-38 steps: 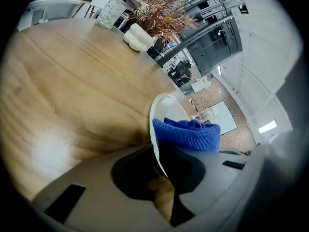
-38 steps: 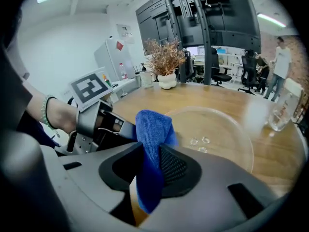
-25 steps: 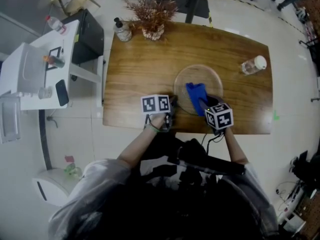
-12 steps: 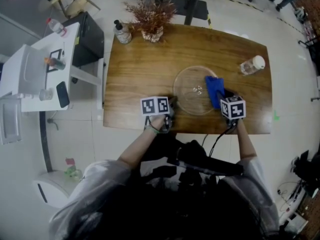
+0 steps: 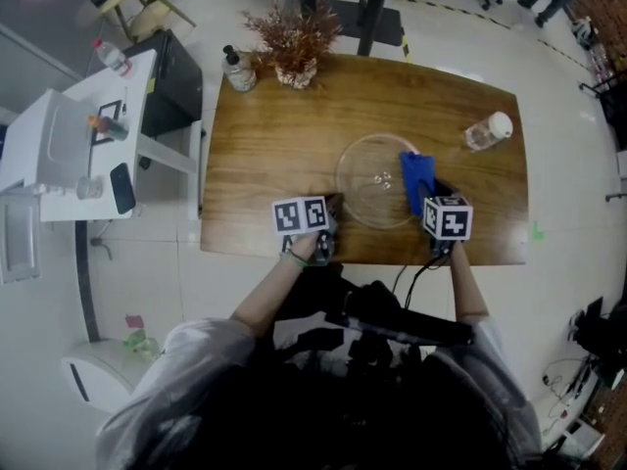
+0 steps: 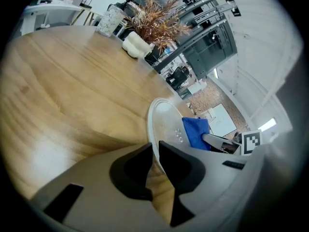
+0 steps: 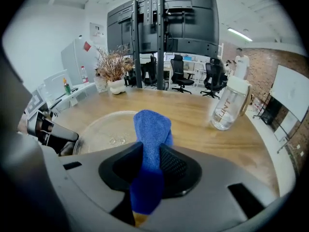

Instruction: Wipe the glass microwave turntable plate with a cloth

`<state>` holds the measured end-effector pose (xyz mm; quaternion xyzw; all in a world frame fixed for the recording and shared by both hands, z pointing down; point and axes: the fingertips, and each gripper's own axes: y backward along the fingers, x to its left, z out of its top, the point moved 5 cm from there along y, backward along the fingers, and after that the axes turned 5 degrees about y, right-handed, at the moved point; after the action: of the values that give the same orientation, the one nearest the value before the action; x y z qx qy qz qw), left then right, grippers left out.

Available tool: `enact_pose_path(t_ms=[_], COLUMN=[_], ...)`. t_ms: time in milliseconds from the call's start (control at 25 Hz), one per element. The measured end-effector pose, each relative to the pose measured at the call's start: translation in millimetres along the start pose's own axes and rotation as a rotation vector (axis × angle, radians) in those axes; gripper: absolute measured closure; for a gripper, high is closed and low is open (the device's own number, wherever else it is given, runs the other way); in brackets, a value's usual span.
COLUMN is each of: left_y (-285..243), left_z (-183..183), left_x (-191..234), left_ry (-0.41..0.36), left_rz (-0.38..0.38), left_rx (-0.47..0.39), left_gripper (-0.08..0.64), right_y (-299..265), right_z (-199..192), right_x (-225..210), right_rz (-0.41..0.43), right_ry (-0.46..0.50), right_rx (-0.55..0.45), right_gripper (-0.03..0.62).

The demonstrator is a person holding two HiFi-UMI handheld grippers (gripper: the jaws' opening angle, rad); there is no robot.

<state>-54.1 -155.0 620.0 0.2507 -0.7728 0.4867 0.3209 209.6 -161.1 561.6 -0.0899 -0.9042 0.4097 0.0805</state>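
Observation:
The clear glass turntable plate lies on the wooden table, near its front edge. My left gripper is shut on the plate's left rim; in the left gripper view the thin rim runs between the two dark pads of the gripper. My right gripper is shut on a folded blue cloth, which rests over the plate's right side. In the right gripper view the cloth sticks up out of the gripper, with the plate lying behind it to the left.
A clear water bottle lies at the table's right, upright-looking in the right gripper view. A soap dispenser and a vase of dried plants stand at the far edge. A white side table stands to the left.
My right gripper has carried the blue cloth from the plate's middle front over to its right side. The left gripper has kept its hold on the rim without moving.

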Motion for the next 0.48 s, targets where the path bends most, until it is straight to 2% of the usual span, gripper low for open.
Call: enact_pose_path(t_ms=[40,120,280,360,480], left_y=[3,10,31,44,65], left_z=[-2,-8,-11,-11,-13], left_x=[-1,0,2,-3,-21], left_ry=[0.004,0.028,0.077,0.068,-0.005], left_rz=[-0.016,-0.038,-0.048,-0.049,-0.045], left_rx=[-0.013,-0.043,-0.131,-0.190,-0.292], left_gripper=[0.515,0.462,0.462,0.462,0.473], right_y=[5,17,43,60,82], right_z=[-1,-2,-13,-24,-42], right_x=[3,9,19,23,29], right_rz=[0.002,0.017,0.057,0.059,0.081], right_ry=[-0.032,-0.101,-0.234,-0.296,-0.360], right_rx=[-0.016,-0.055,-0.125,-0.148,-0.177], right_gripper=[0.474,0.474,0.474,0.474,0.474])
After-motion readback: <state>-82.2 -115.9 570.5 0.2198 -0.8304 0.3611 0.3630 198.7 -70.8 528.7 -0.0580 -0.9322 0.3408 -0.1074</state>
